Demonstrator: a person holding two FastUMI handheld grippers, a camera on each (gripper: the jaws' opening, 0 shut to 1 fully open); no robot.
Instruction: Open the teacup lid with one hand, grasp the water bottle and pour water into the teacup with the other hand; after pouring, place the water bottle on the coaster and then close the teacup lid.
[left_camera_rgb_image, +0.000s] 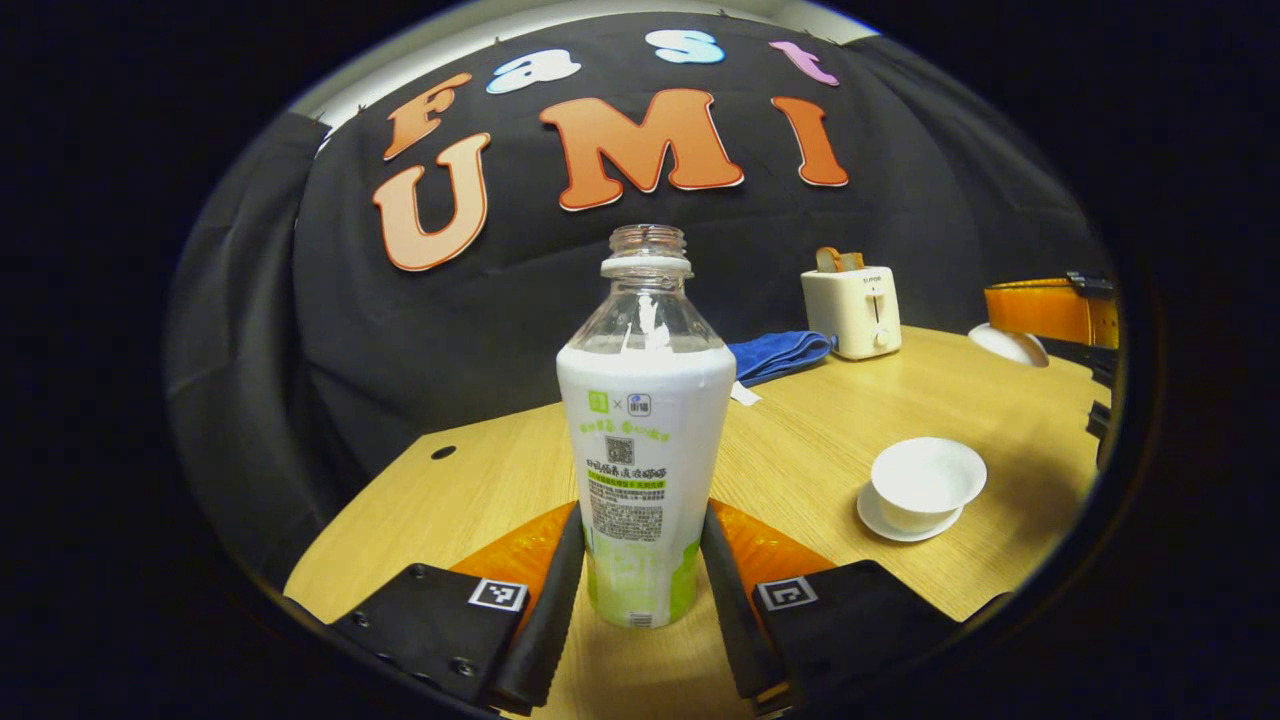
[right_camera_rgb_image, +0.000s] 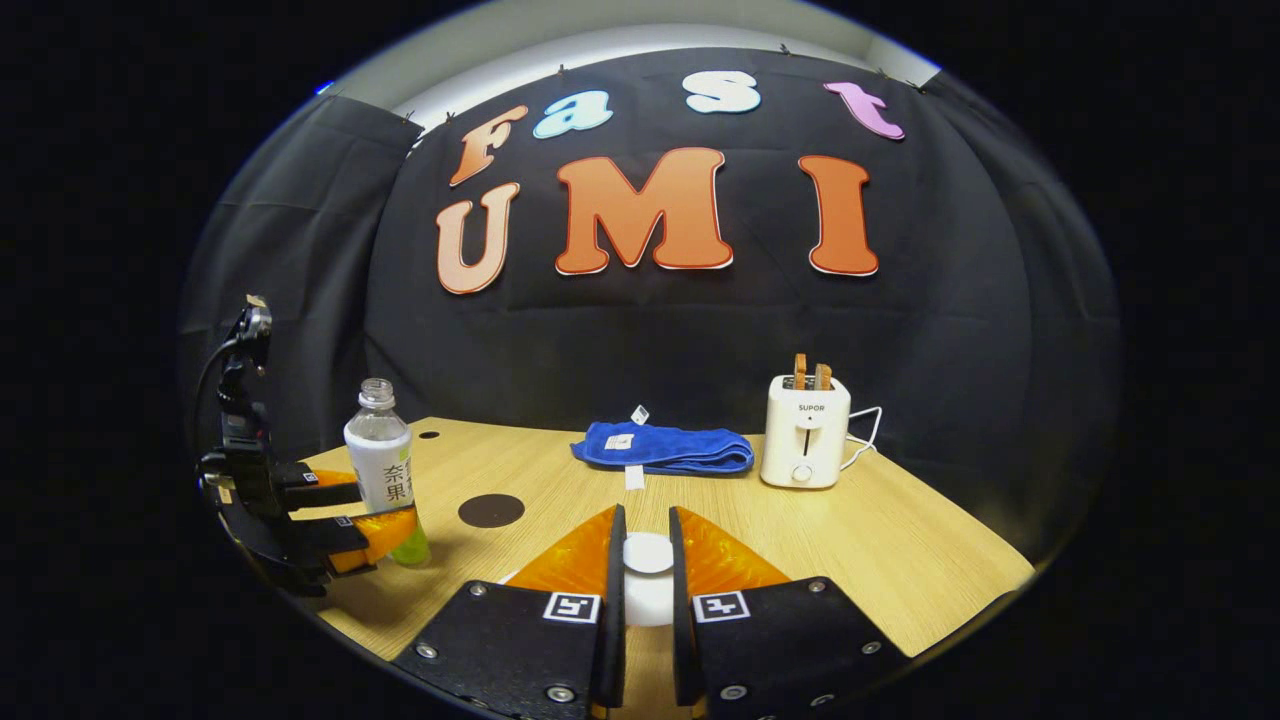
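An uncapped water bottle (left_camera_rgb_image: 643, 470) with a white and green label stands upright between my left gripper's (left_camera_rgb_image: 642, 515) fingers, which press on both its sides. The right gripper view has the same bottle (right_camera_rgb_image: 385, 465) and left gripper (right_camera_rgb_image: 385, 512) at the table's left edge. The white teacup (left_camera_rgb_image: 927, 483) sits uncovered on its saucer (left_camera_rgb_image: 880, 520) to the right. My right gripper (right_camera_rgb_image: 647, 515) is shut on the knob of the white teacup lid (right_camera_rgb_image: 648, 555), held above the table. A dark round coaster (right_camera_rgb_image: 490, 510) lies just right of the bottle.
A white toaster (right_camera_rgb_image: 805, 430) with two slices in it stands at the back right, with a folded blue towel (right_camera_rgb_image: 665, 450) to its left. The wooden table (right_camera_rgb_image: 900, 540) has a small dark hole (left_camera_rgb_image: 443, 452) near its left back corner.
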